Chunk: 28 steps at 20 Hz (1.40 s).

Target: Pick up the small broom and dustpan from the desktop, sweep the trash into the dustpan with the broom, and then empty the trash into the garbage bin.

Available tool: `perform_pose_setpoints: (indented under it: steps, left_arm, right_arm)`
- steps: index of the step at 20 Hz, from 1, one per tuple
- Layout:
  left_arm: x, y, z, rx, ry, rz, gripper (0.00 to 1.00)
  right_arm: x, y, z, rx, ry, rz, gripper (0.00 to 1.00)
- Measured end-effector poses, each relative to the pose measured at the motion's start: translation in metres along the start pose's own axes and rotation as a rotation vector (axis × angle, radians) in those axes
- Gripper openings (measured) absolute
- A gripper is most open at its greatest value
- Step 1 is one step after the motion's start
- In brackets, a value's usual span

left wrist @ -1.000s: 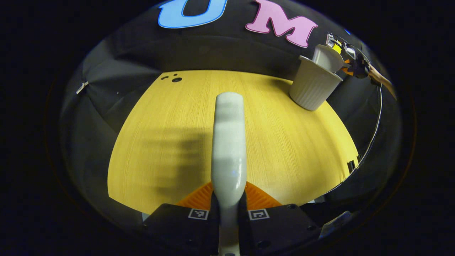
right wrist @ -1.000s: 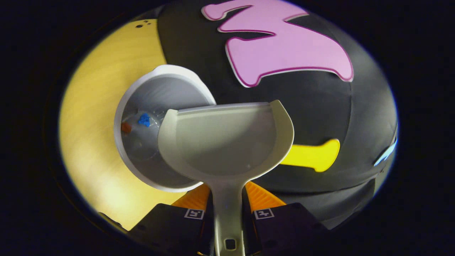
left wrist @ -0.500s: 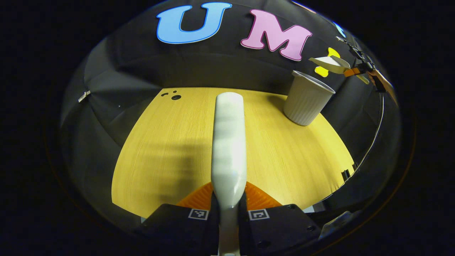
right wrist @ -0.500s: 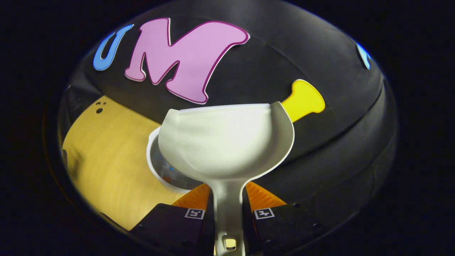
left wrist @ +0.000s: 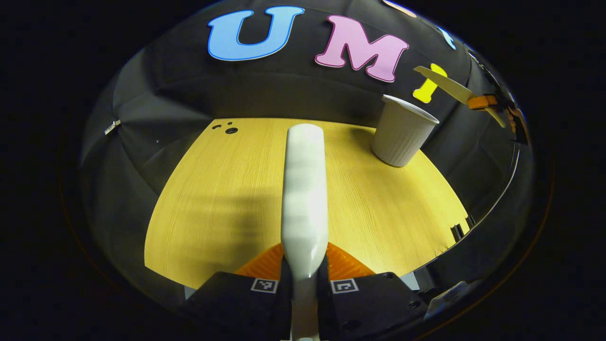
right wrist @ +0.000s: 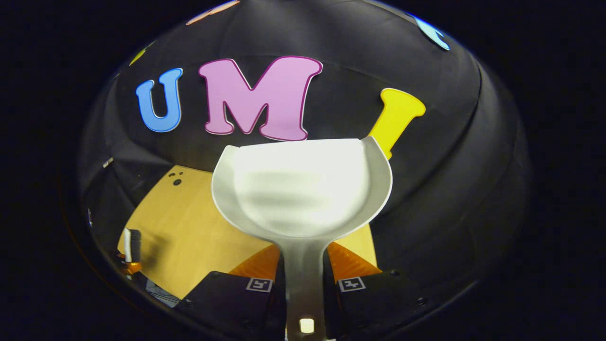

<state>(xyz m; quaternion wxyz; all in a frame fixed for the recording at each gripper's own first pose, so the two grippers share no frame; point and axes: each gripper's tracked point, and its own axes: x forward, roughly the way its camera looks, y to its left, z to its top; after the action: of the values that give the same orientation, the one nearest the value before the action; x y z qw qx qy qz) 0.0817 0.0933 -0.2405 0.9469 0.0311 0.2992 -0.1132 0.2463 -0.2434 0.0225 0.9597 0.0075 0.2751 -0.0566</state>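
Yellow wooden desktop [left wrist: 227, 189] (black-draped booth)

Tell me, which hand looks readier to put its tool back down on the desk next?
Probably the left. Its gripper holds the broom low over open desktop. The right gripper carries the dustpan raised toward the booth wall, beyond the garbage bin.

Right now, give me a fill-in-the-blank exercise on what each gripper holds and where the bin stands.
1. The right gripper is shut on the handle of the ____.
2. The left gripper is shut on the white ____.
3. The ribbed white garbage bin stands upright on the yellow ____.

Missing words: dustpan; broom; desktop.
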Motion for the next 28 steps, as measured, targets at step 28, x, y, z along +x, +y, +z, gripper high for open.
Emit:
perform_pose_setpoints:
  steps: [28]
  left_arm:
    - [0.155, 0.017, -0.037, 0.007, 0.256, 0.129, 0.25]
  right_arm:
    - [0.111, 0.167, -0.33, 0.121, 0.45, 0.161, 0.36]
